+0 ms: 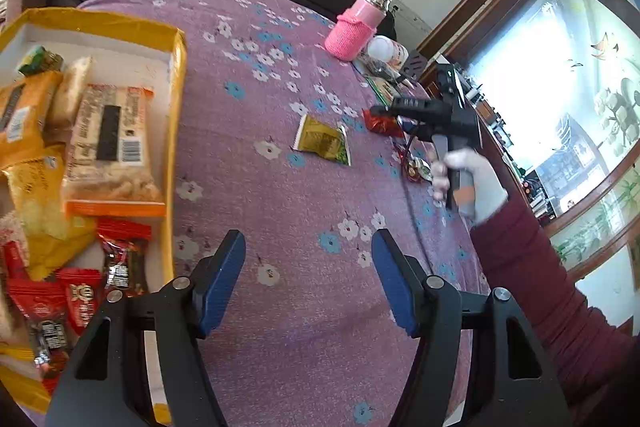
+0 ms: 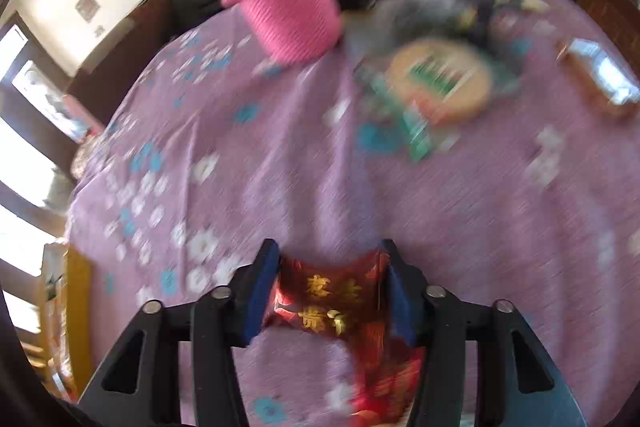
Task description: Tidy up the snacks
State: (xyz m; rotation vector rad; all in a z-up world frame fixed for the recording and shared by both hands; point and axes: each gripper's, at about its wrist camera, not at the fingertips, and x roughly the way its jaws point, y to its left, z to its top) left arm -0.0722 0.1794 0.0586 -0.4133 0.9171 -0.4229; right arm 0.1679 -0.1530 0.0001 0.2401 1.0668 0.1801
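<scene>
The right gripper [image 2: 328,291] clasps a red snack packet [image 2: 332,301] between both pads; the left gripper [image 1: 308,279] gapes empty over the tablecloth [image 1: 280,187].

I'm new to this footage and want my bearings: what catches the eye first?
The yellow box crammed with snack packets, at the left of the flowered purple tablecloth. Then the red snack packet between the right gripper jaws, and the pink knit-sleeved bottle at the table's far edge.
</scene>
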